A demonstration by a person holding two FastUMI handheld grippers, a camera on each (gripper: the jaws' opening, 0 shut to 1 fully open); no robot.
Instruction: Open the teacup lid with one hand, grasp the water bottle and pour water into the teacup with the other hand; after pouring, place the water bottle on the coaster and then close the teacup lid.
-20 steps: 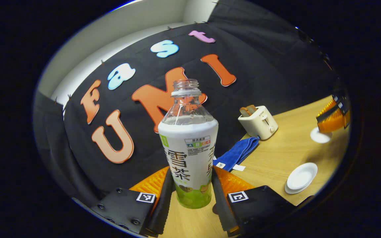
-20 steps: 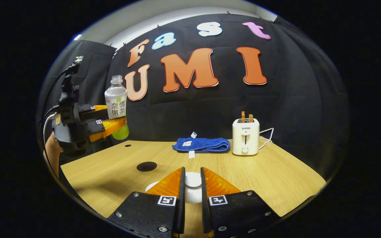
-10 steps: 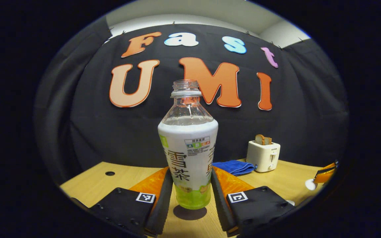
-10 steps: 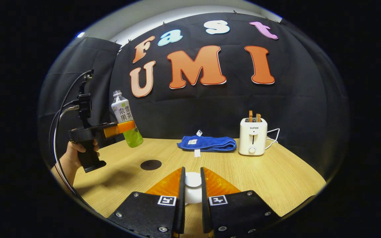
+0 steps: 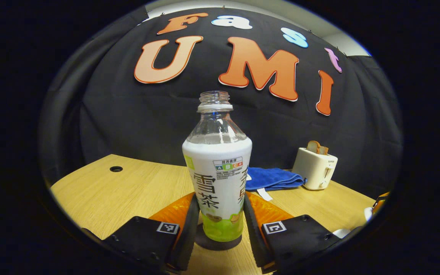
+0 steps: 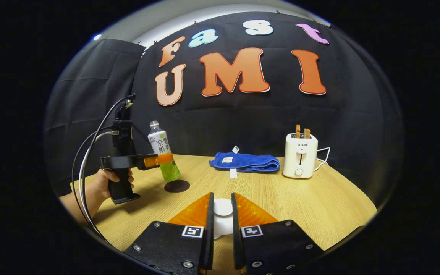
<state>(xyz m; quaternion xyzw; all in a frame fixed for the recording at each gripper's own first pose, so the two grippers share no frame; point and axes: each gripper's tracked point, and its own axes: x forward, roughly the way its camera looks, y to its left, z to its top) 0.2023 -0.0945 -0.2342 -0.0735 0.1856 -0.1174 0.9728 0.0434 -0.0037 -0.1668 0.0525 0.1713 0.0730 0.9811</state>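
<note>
While the left gripper [image 5: 220, 225] pinches one uncapped bottle [image 5: 217, 168] just above one dark coaster [image 6: 177, 186], the right gripper [image 6: 222, 217] clamps one white lid [image 6: 223, 208]; one towel [image 6: 245, 162], one toaster [image 6: 300, 156] behind.

My staged recording booth, dressed as a kitchen corner

I worked at a light wooden table [image 6: 319, 202] hemmed in by black cloth [image 6: 90, 95] pinned up as walls, a pale room wall [image 5: 315, 19] showing above it. A white toaster [image 6: 300, 156] with bread in its slots and a folded blue towel [image 6: 246, 162] served as household props.
</note>
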